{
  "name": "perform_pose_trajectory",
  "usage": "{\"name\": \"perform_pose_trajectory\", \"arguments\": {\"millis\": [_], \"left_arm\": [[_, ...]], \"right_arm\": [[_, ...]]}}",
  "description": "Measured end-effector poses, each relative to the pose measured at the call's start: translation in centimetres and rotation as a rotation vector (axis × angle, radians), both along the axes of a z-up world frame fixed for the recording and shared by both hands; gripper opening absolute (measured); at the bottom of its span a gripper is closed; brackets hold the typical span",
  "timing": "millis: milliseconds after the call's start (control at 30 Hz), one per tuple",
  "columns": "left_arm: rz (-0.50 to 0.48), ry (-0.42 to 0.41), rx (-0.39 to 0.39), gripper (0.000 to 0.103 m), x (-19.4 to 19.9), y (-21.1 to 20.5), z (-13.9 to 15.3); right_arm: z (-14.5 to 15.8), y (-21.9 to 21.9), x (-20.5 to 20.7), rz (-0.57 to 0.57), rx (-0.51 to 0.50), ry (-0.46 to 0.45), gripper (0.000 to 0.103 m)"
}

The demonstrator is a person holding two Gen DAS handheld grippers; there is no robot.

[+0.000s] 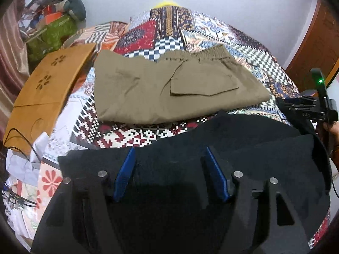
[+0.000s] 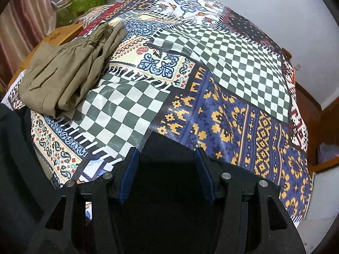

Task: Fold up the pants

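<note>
Folded khaki cotton pants (image 1: 169, 89) at frame centre on patchwork-print bedcover (image 2: 211, 84).
Left gripper (image 1: 169, 169) and right gripper (image 2: 167, 173) gape over matte black fabric (image 1: 254, 137).

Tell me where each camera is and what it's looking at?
Left wrist: rides on the left gripper, facing across black cloth to the folded khaki pants on the patchwork bedspread; the right gripper and a bit of hand show at the right edge.
Right wrist: rides on the right gripper, looking over the bedspread's checkered patches, with the khaki pants far left.
Shared: pants, bedspread, black cloth, brown wooden board.
</note>
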State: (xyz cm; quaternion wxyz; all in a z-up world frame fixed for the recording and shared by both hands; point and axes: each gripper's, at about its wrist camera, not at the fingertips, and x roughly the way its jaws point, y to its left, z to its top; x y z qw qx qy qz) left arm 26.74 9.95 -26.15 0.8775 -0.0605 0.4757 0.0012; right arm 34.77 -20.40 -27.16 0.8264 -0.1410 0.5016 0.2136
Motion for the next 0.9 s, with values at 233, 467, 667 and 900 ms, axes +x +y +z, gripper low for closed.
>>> {"name": "perform_pose_trajectory", "arguments": {"millis": [233, 467, 667, 900], "left_arm": [[-0.017, 0.001, -0.007, 0.067, 0.3, -0.9, 0.0], [-0.069, -0.012, -0.037, 0.067, -0.1, -3.2, 2.2], [-0.160, -0.018, -0.064, 0.067, -0.8, -8.5, 4.4], [-0.244, -0.045, -0.002, 0.067, -2.1, -14.5, 6.0]], "right_arm": [[0.0, -0.2, -0.1, 0.009, -0.007, -0.030, 0.010], [3.4, -1.9, -1.2, -0.034, 0.081, -0.094, 0.008], [8.0, -5.0, -4.1, -0.087, 0.164, -0.182, 0.008], [11.7, -10.6, -8.8, -0.156, 0.240, -0.251, 0.008]]}}
